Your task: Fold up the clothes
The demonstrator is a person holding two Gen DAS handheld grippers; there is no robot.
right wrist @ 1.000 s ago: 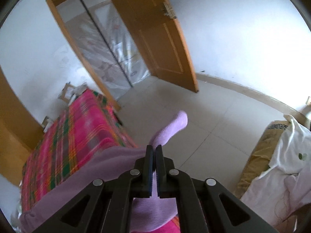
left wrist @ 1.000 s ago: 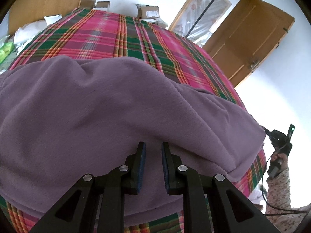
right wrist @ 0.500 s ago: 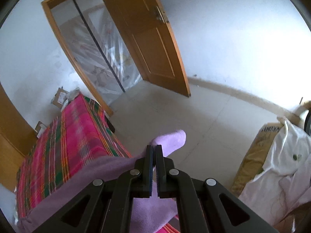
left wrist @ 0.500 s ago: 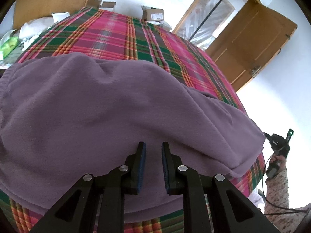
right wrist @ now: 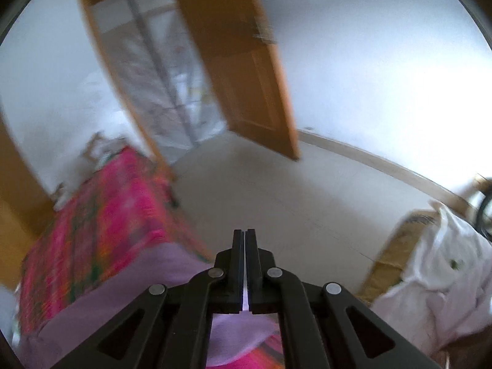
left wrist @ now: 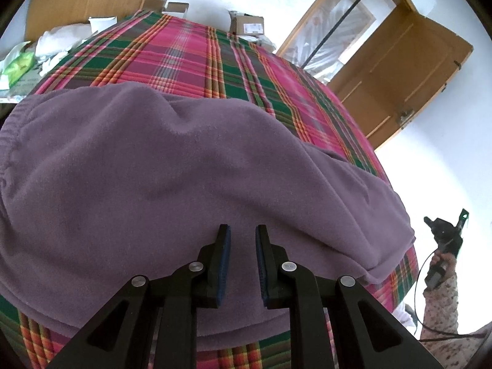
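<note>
purple fleece garment (left wrist: pixel 172 190) spread on the plaid bed (left wrist: pixel 196 52): left gripper (left wrist: pixel 241 261) parted above it, right gripper (right wrist: pixel 244 269) pinched on its edge; carry that edge low and evenly across

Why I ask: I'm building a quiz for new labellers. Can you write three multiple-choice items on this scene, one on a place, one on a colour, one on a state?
1. Where does the purple garment lie?
A) on the plaid cover
B) on the floor
C) over the door

2. What colour are the left gripper's pads?
A) red
B) blue
C) white

3. How is the left gripper?
A) shut on the garment
B) out of view
C) open, holding nothing

Answers:
1 A, the garment spreads across the plaid.
2 B, blue lining shows on the fingers' inner faces.
3 C, a clear gap separates the fingers and no fabric is pinched.
</note>
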